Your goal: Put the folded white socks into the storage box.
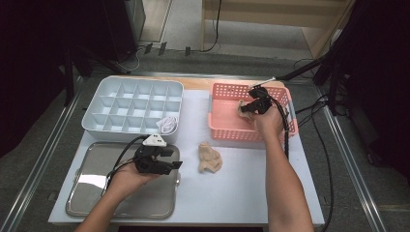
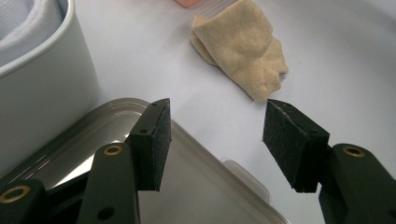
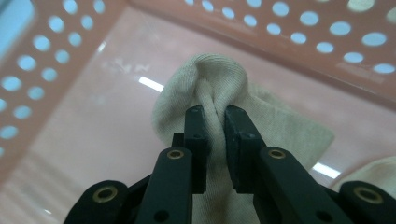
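— What's nearest the person?

— The metal tray (image 1: 92, 193) at the near left corner of the bench (image 1: 232, 193). The left gripper (image 1: 170, 165) hovers over its right part, held in the left hand (image 1: 126, 180), pointing to the right across the bench. In the left gripper view its jaws stand wide apart with nothing between them; the tray's rim and handle lie under them.

— And just past that?

— A tan sock (image 1: 209, 158) lies crumpled on the white bench surface, right of the tray and apart from it. In the left gripper view the same tan sock (image 2: 243, 46) sits just beyond the open jaws, untouched.

— Farther back on the left?

— A white divided organizer (image 1: 106, 96), behind the tray. One of its near right compartments holds a bundle of white cloth (image 1: 167, 124).

— Where's the other hand?

— The right forearm reaches forward to the pink perforated basket (image 1: 227, 133) at the far right of the bench. The right gripper (image 1: 247, 108) is down inside it, with a cable trailing back along the arm.

— Holding anything?

— Yes. In the right gripper view the jaws are pinched on a fold of a pale beige sock (image 3: 219, 84), the fabric bunched up between the pads. The rest of the sock spreads on the basket floor, near the holed wall. A bit of another pale cloth (image 3: 373, 172) shows at the lower right edge.
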The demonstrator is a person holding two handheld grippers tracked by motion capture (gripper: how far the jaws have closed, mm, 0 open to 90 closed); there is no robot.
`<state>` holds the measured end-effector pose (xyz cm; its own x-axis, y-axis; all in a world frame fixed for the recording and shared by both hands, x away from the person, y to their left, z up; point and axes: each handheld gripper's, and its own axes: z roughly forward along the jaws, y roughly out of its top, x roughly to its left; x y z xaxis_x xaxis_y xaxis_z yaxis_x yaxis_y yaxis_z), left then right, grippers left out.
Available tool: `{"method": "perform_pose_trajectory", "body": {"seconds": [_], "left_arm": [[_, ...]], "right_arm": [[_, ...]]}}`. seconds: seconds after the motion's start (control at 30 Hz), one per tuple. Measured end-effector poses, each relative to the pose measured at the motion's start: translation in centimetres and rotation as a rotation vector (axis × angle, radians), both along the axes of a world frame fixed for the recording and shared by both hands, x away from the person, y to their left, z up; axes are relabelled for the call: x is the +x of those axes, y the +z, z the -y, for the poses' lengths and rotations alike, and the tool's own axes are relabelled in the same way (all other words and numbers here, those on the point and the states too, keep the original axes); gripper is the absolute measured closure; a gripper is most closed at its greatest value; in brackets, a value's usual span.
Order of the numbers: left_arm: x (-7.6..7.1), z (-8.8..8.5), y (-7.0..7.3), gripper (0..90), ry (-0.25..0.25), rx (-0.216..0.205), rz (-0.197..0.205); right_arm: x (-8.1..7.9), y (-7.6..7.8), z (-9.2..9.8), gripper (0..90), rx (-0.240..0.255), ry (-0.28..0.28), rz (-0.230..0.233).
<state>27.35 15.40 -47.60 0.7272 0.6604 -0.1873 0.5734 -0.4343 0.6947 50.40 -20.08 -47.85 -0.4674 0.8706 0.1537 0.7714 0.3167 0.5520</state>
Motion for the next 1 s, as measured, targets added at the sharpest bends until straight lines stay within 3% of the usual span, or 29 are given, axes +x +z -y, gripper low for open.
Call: {"method": "perform_pose_trajectory", "body": {"seconds": [0.23, 0.37, 0.53, 1.0], "left_arm": [[0.0, 0.0, 0.1, 43.1, 0.001, 0.000, 0.002], [0.0, 0.0, 0.0, 43.1, -0.002, 0.007, -0.002], [0.0, 0.0, 0.1, 43.1, 0.004, 0.001, 0.006], [0.5, 0.1, 0.2, 42.6, 0.002, -0.001, -0.011]], "right_arm": [[-0.2, 1.2, -0.2, 82.3, 0.024, 0.004, 0.003], [-0.6, 2.4, -0.4, 83.0, 0.060, 0.024, 0.039], [-1.1, 3.0, -0.1, 83.2, 0.054, 0.020, 0.019], [-3.6, 6.1, -0.6, 83.4, 0.103, 0.118, 0.043]]}}
